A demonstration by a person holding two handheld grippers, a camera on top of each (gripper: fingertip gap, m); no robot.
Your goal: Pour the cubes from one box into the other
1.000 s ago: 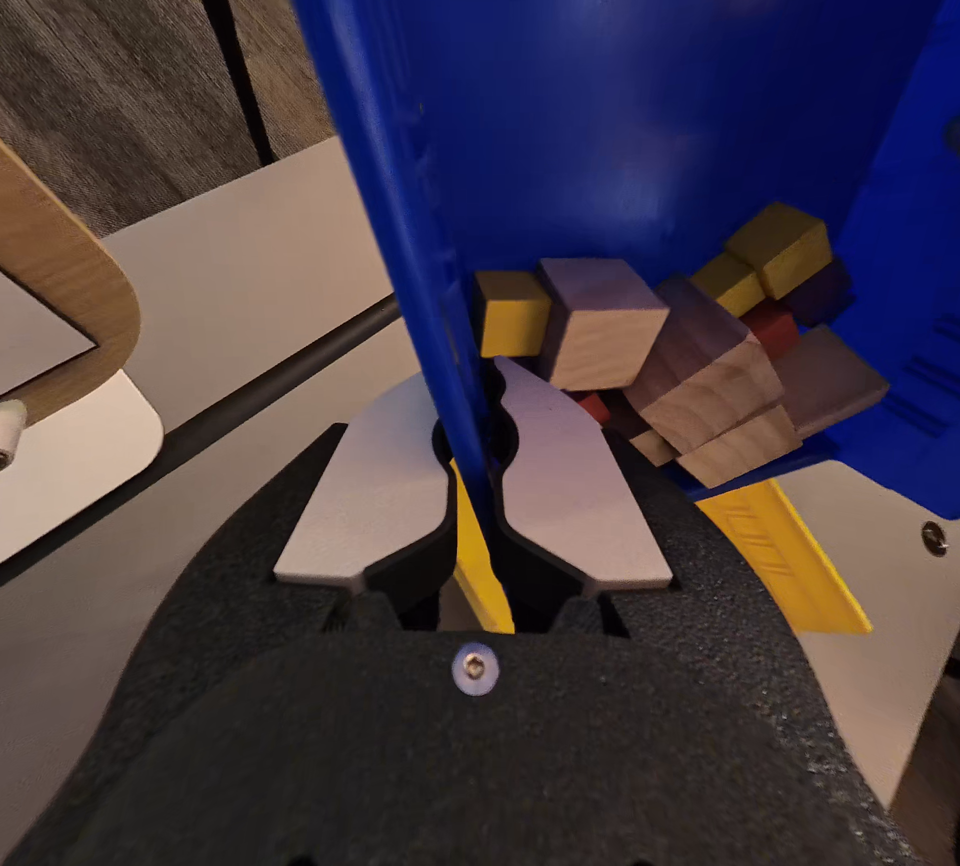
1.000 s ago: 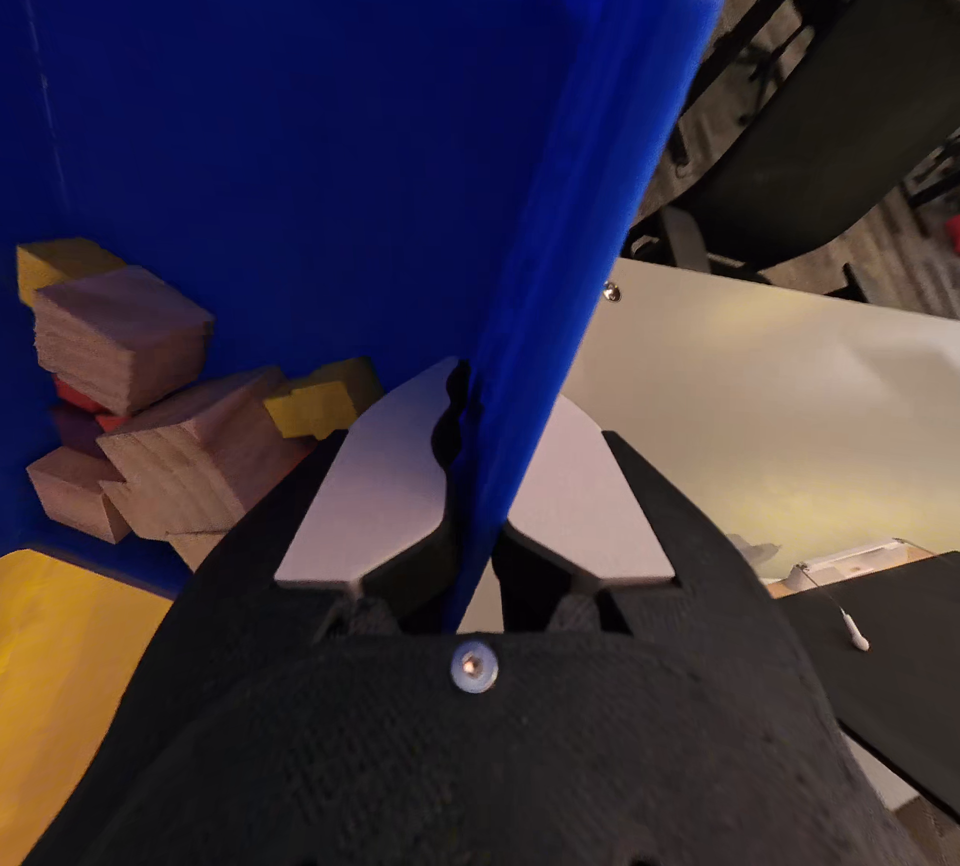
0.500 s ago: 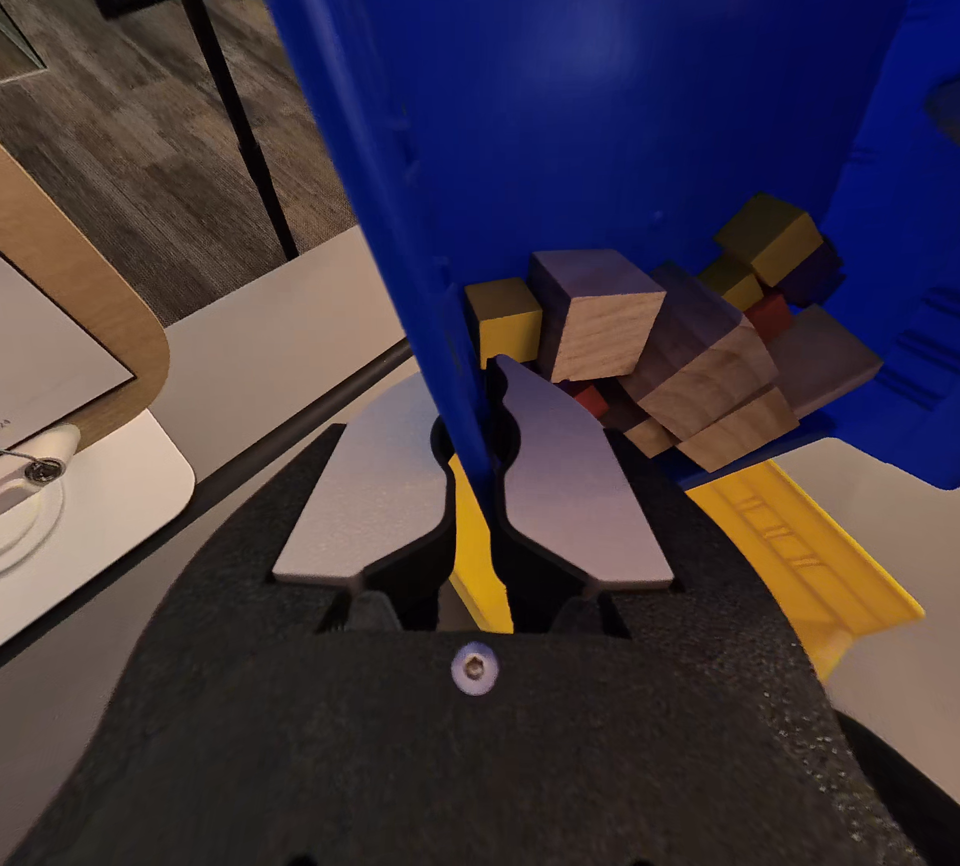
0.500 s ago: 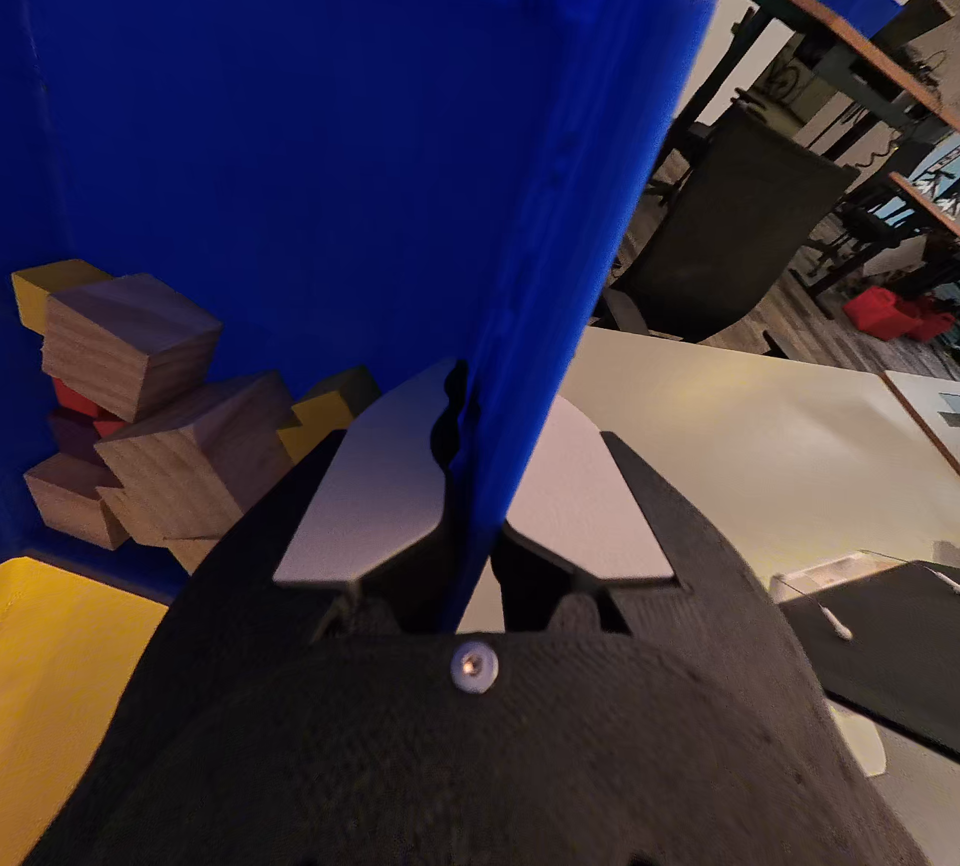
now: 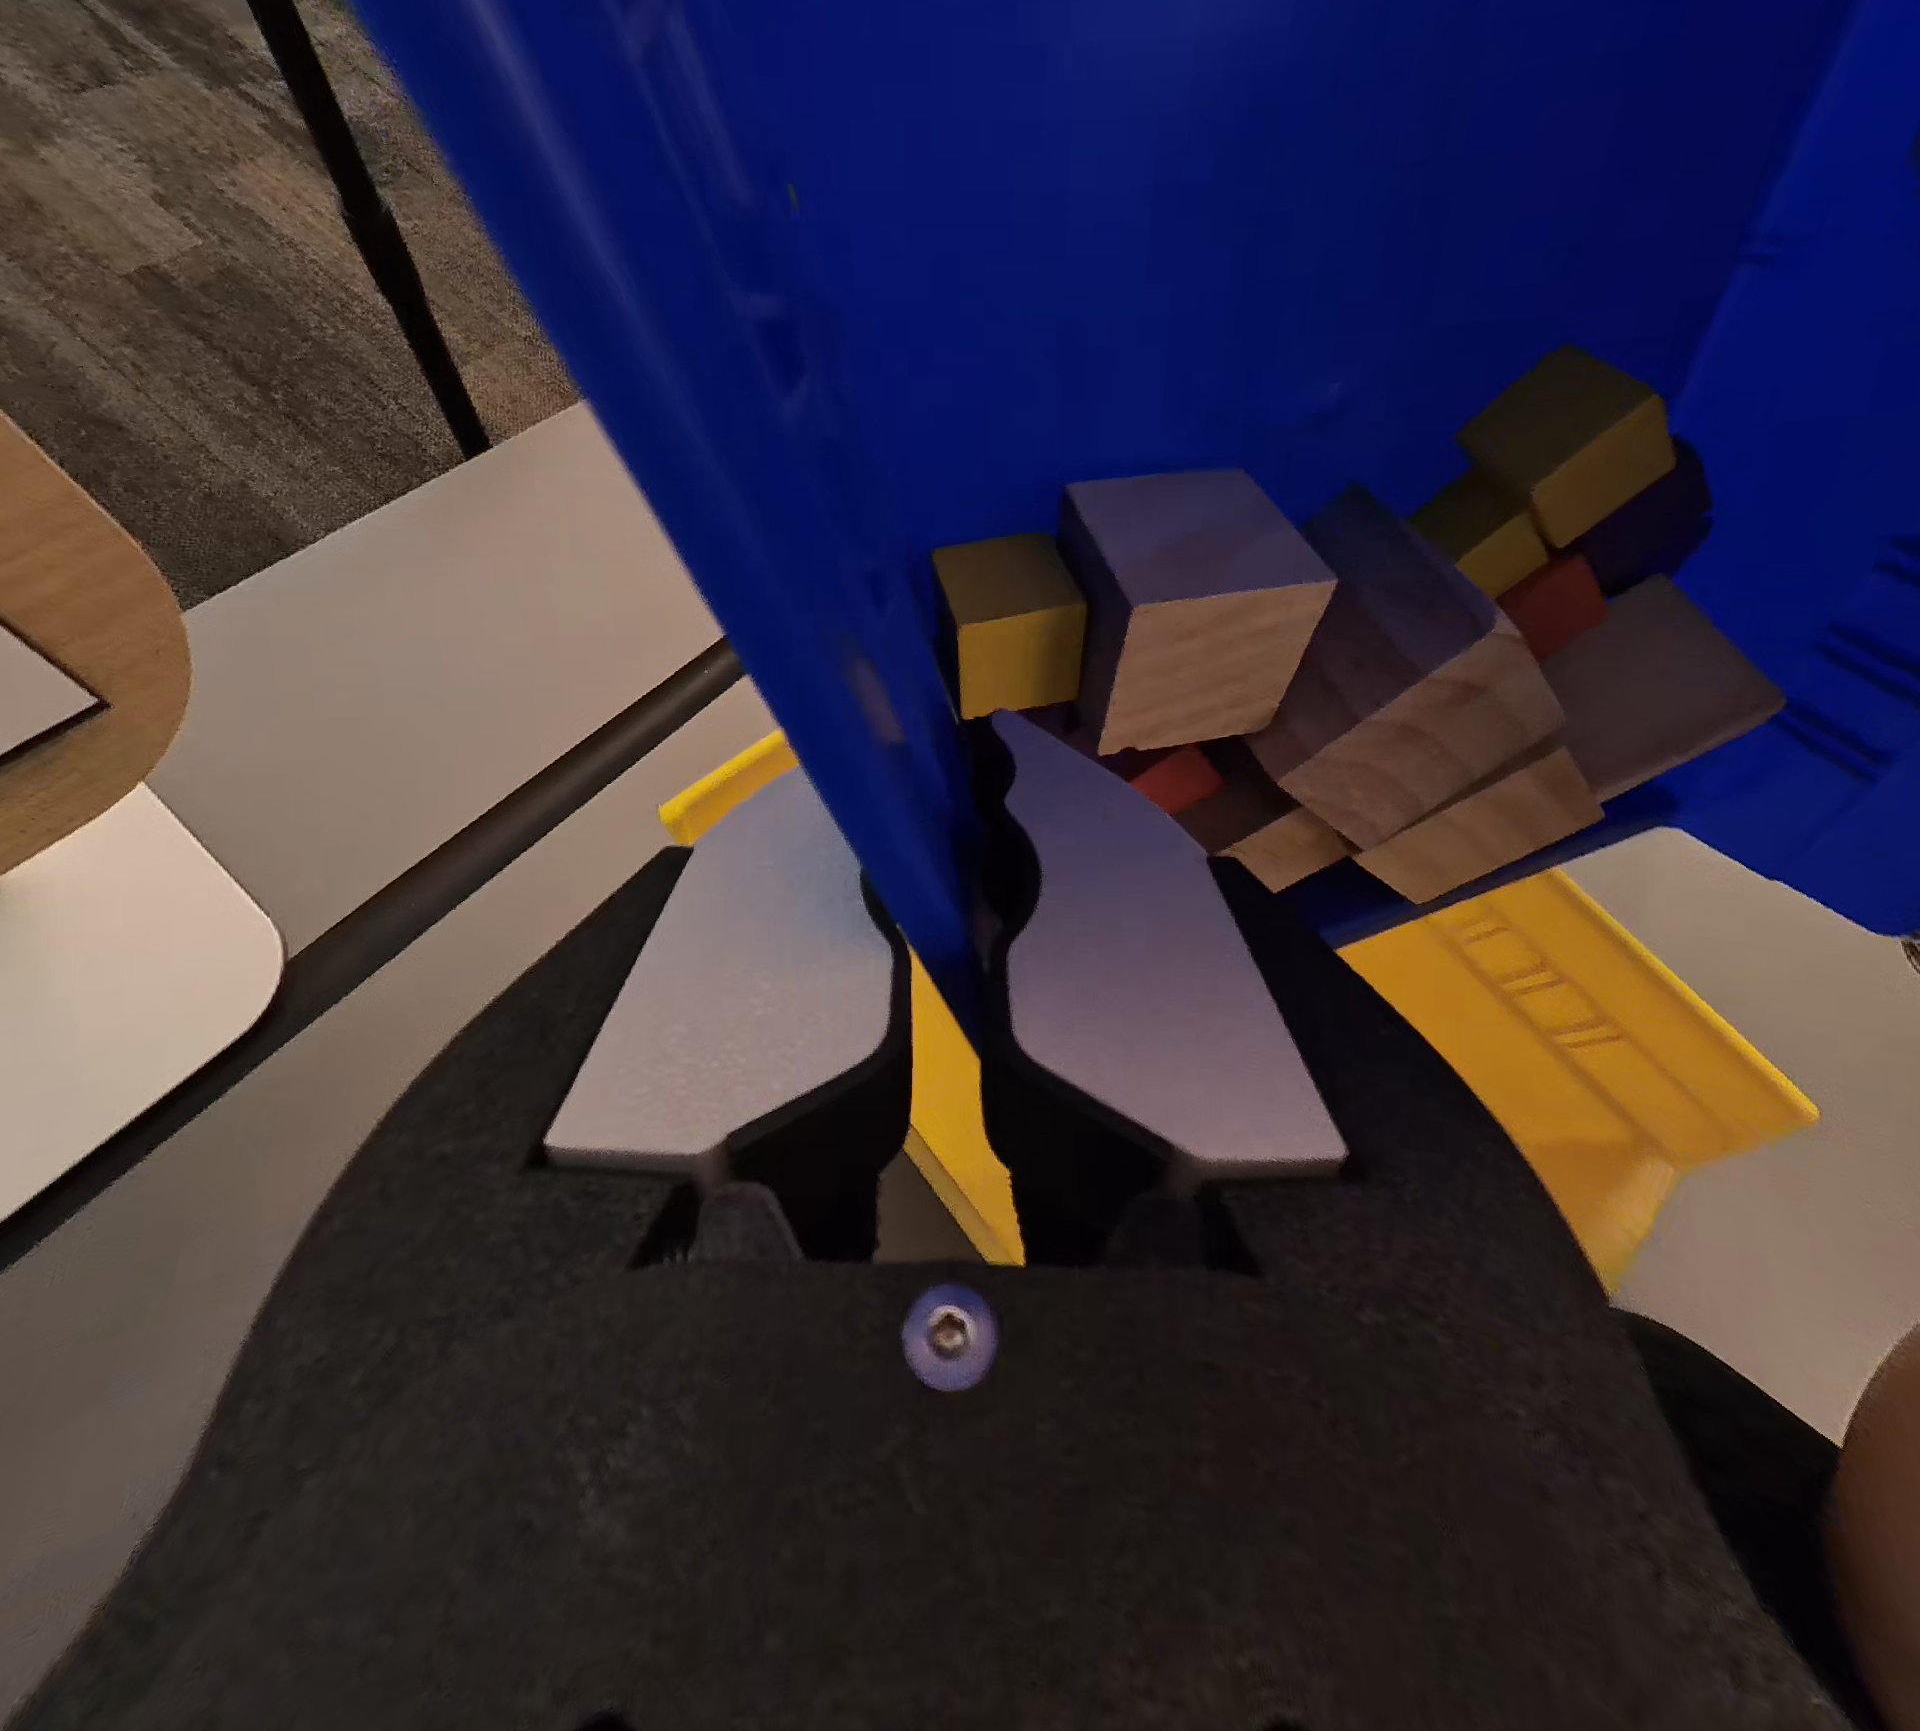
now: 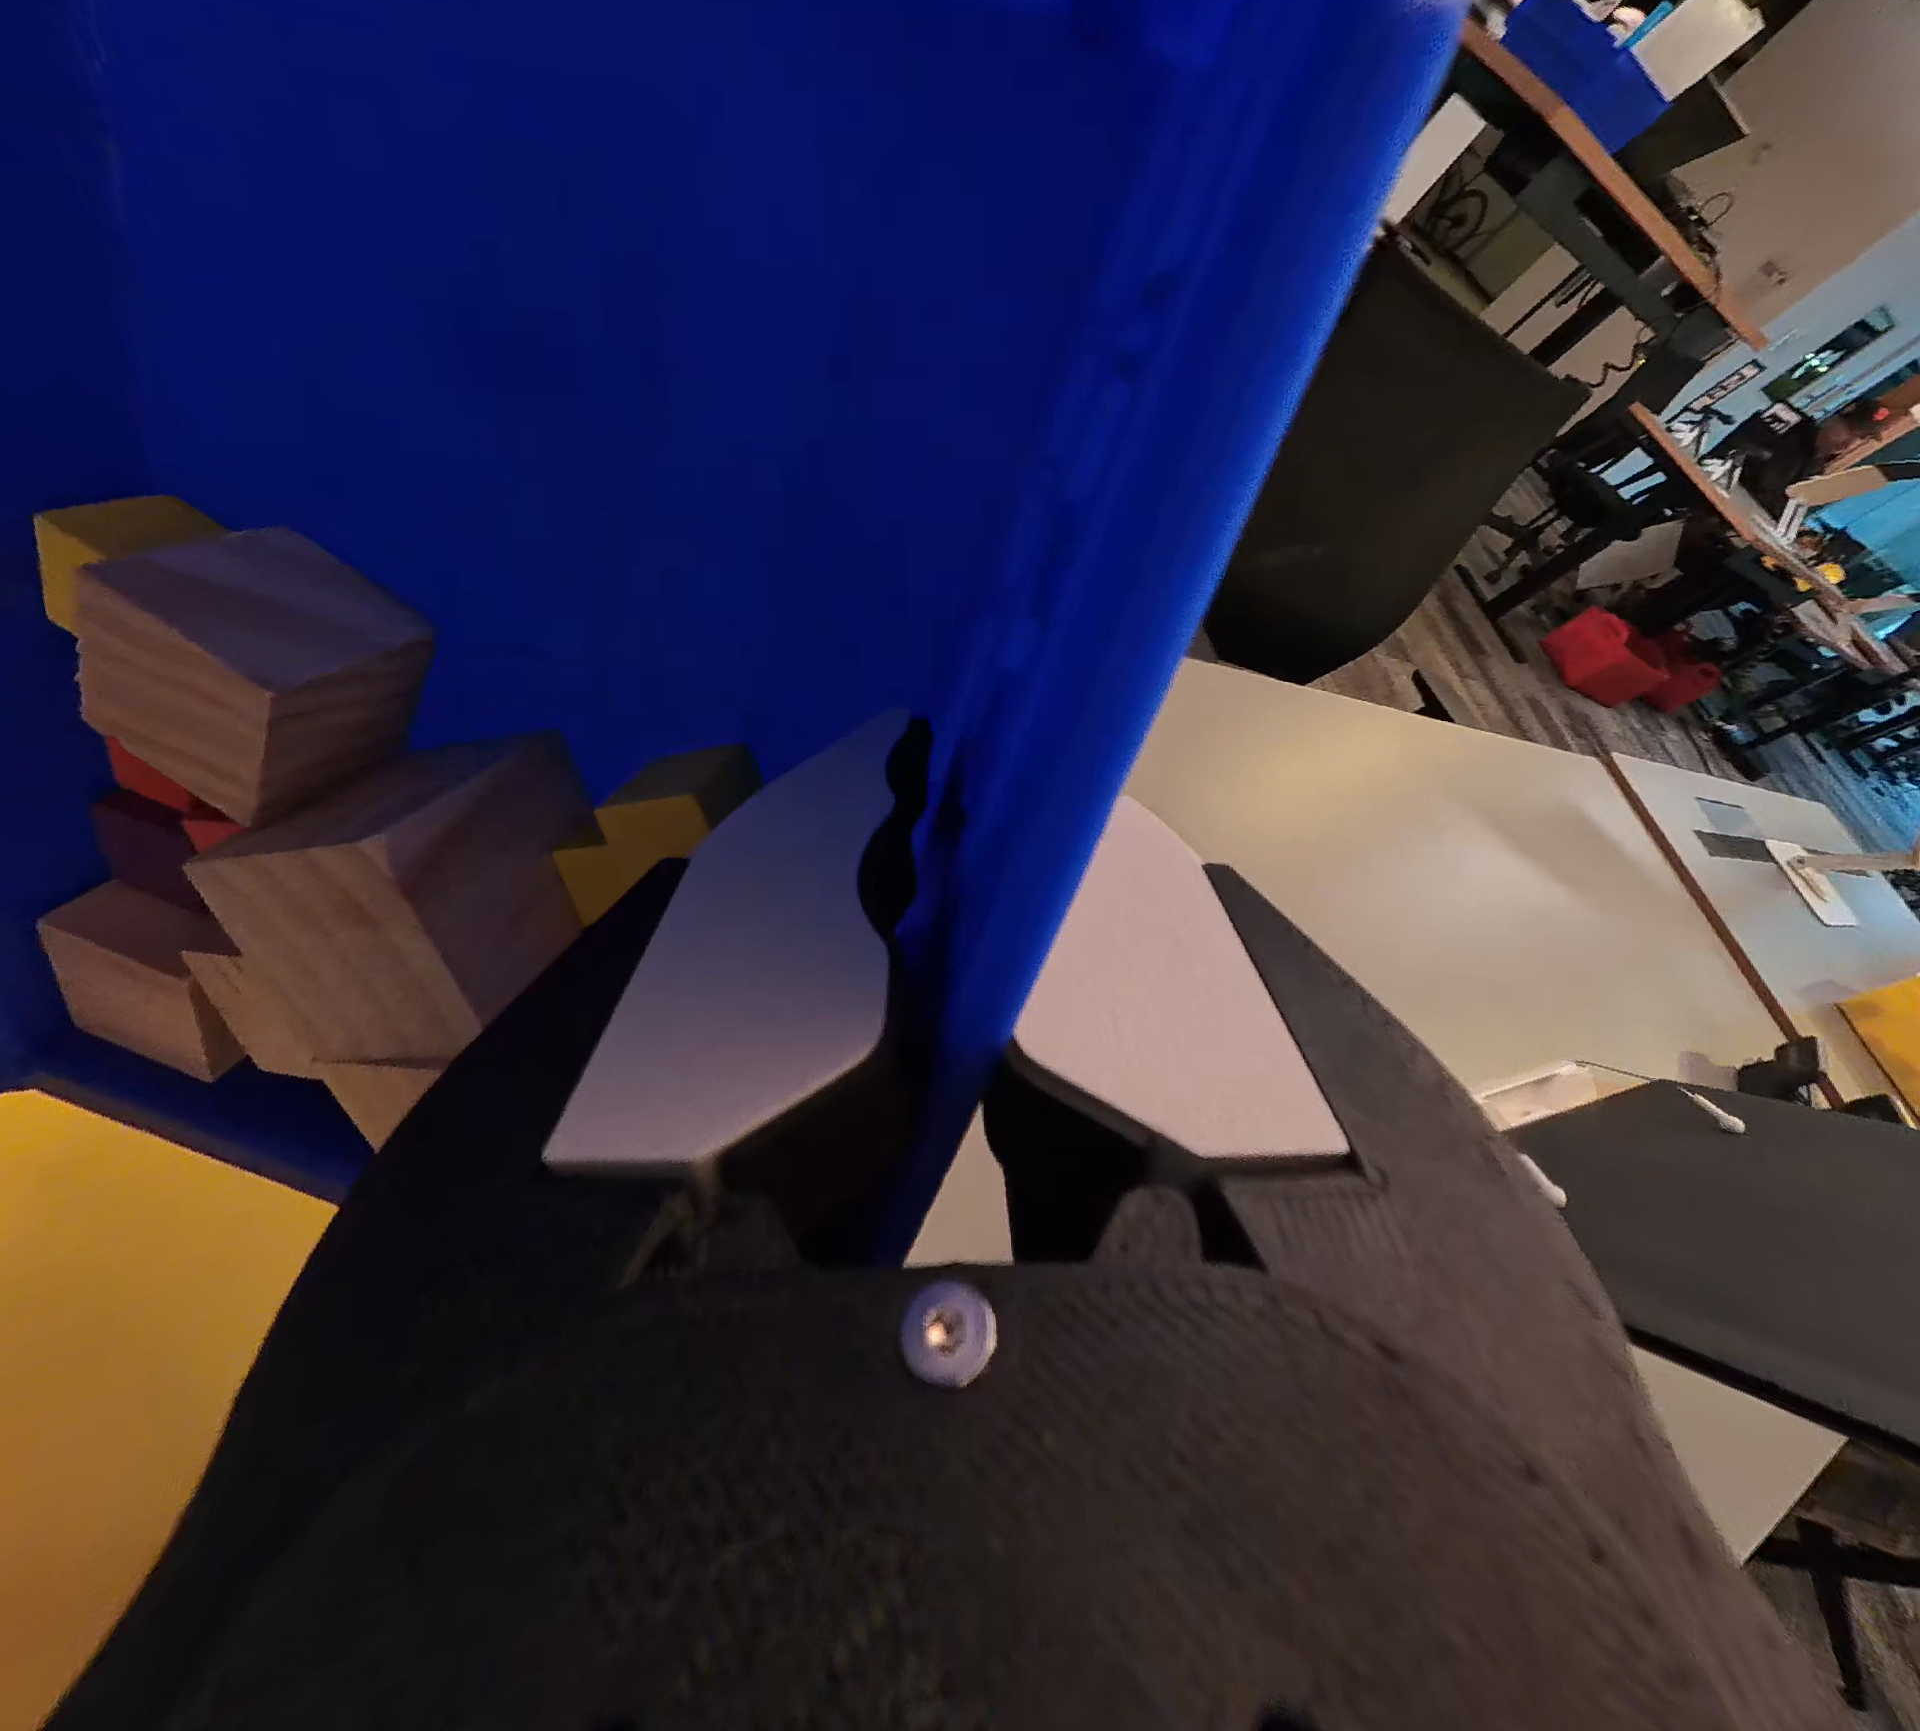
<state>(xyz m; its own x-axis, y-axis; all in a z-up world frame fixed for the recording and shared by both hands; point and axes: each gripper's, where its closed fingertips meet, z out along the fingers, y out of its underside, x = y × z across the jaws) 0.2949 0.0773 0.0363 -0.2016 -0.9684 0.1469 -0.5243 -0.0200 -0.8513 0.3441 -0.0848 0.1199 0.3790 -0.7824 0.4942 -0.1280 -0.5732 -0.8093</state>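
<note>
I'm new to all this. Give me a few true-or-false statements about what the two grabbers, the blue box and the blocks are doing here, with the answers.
1. The left gripper is clamped on a wall of the blue box. True.
2. The right gripper hangs open, holding nothing. False: it is shut on the opposite wall of the blue box.
3. The cubes are piled against the tilted box's lower edge. True.
4. The box below is red. False: a yellow box lies under the blue one.
5. All the cubes are plain wood. False: some are yellow, red or dark purple.
</note>
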